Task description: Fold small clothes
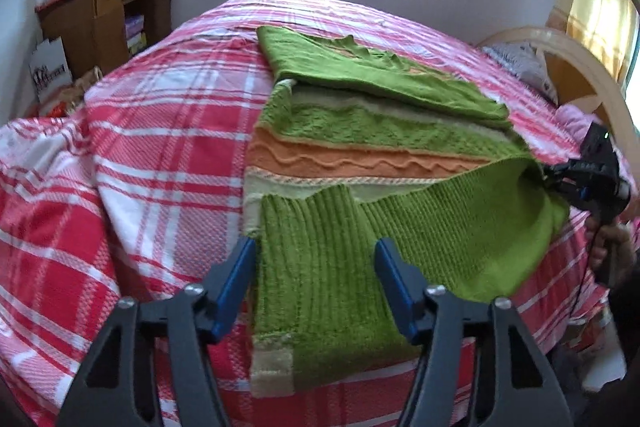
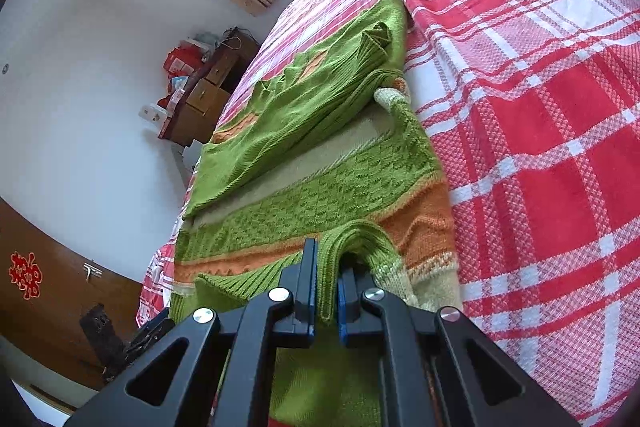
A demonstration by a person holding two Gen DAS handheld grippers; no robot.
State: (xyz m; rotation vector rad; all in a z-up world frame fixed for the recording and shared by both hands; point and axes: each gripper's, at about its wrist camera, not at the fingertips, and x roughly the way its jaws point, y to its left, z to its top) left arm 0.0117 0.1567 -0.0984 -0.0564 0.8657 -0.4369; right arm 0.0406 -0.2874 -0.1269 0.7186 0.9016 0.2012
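A knitted sweater (image 1: 360, 131) in green with orange and cream stripes lies on the bed, its upper part folded over. One ribbed green sleeve (image 1: 304, 267) runs down toward the near edge. My left gripper (image 1: 314, 259) hovers over that sleeve, its blue pads on either side of it with a gap on the right, so it is open. My right gripper (image 2: 326, 287) is shut on a ribbed green edge of the sweater (image 2: 320, 167), and the fabric stands up in a fold between the pads. In the left wrist view the right gripper (image 1: 554, 174) lifts that edge at the right.
The bed (image 1: 160, 147) carries a red, pink and white plaid cover. A wooden cabinet (image 1: 104, 23) with clutter stands at the back left. A curved headboard (image 1: 576, 67) and a pillow (image 1: 520, 63) sit at the right. A hand (image 1: 612, 247) holds the right gripper's handle.
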